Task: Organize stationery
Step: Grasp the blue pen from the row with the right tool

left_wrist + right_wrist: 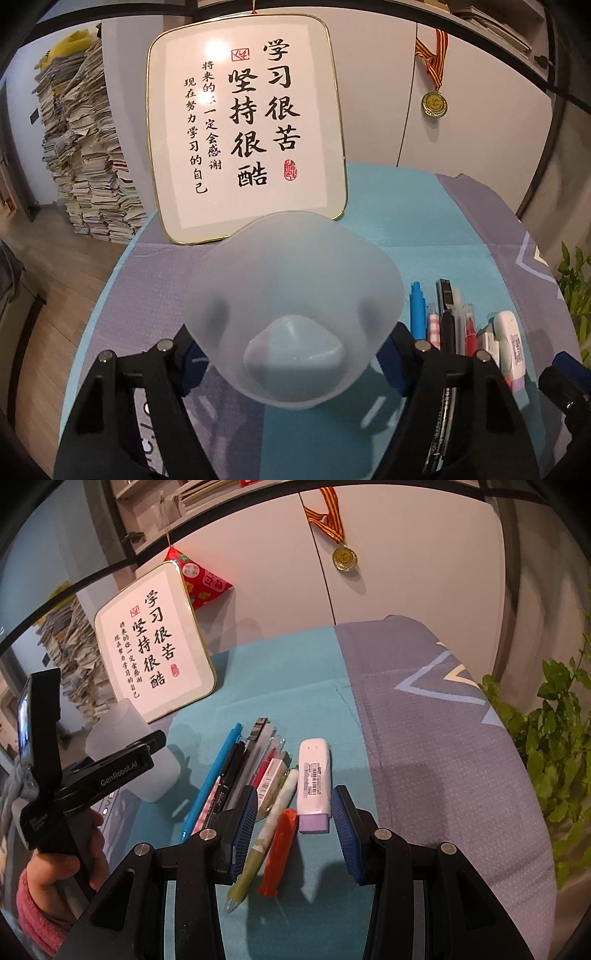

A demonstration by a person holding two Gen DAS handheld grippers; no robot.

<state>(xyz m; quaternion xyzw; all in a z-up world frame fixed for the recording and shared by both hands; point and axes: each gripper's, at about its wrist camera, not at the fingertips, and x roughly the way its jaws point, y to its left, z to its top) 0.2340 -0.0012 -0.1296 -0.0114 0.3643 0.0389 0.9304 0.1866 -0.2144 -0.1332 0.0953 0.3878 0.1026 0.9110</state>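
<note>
Frosted translucent plastic cup (295, 314), empty, is clamped in the left gripper (291, 354); right gripper (293, 834) hangs half-open, holding nothing, over one white-and-lilac correction tape (314, 779).

A frosted translucent cup (295, 314) stands upright and empty on the cloth-covered surface (424, 738). Just right of it lies a row of pens (236, 771), side by side, with a white-and-lilac correction tape (314, 786), an orange pen (280, 849) and a green-tipped pen (266, 834).

White cabinets (461, 110), wood floor (48, 288) — perhaps laminate.
</note>
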